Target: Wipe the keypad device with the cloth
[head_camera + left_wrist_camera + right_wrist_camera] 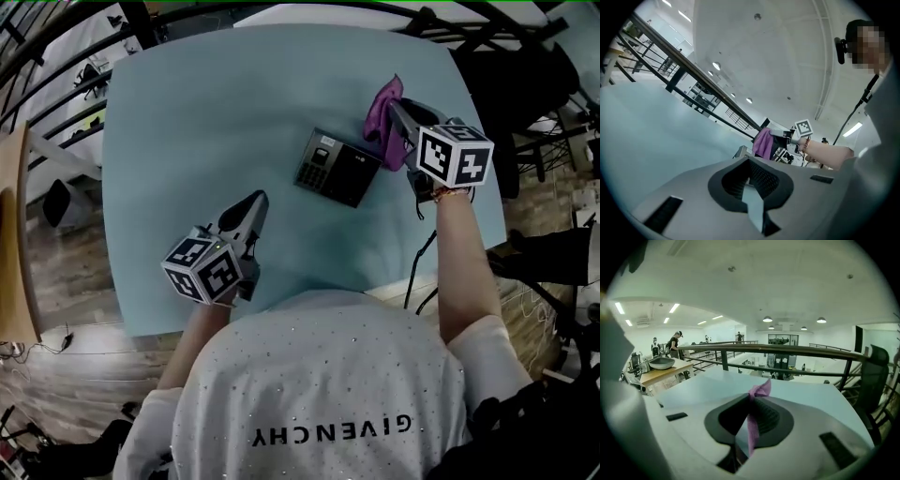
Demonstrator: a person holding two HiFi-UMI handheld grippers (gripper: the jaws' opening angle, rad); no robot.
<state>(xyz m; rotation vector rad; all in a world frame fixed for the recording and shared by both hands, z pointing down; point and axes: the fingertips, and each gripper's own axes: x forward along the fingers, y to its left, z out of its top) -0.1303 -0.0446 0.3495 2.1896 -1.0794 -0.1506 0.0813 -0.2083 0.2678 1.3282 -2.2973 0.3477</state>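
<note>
The dark keypad device [337, 169] lies flat near the middle of the pale blue table [187, 141]; its edge [742, 152] also shows in the left gripper view. A purple cloth [385, 114] hangs just right of and above the device, pinched in my right gripper [394, 107]. In the right gripper view the cloth [759, 391] sticks out of the shut jaws of my right gripper [756, 404]. My left gripper [257, 202] hovers over the table's near left part, apart from the device, shut with nothing in it [750, 172]. From the left gripper view I see the cloth [763, 143].
A black metal railing [787, 350] runs beyond the table's far edge. A dark chair [525, 84] stands off the right side, with cables [417, 267] hanging at the near right edge. A wooden side table with a bowl [661, 363] stands far left.
</note>
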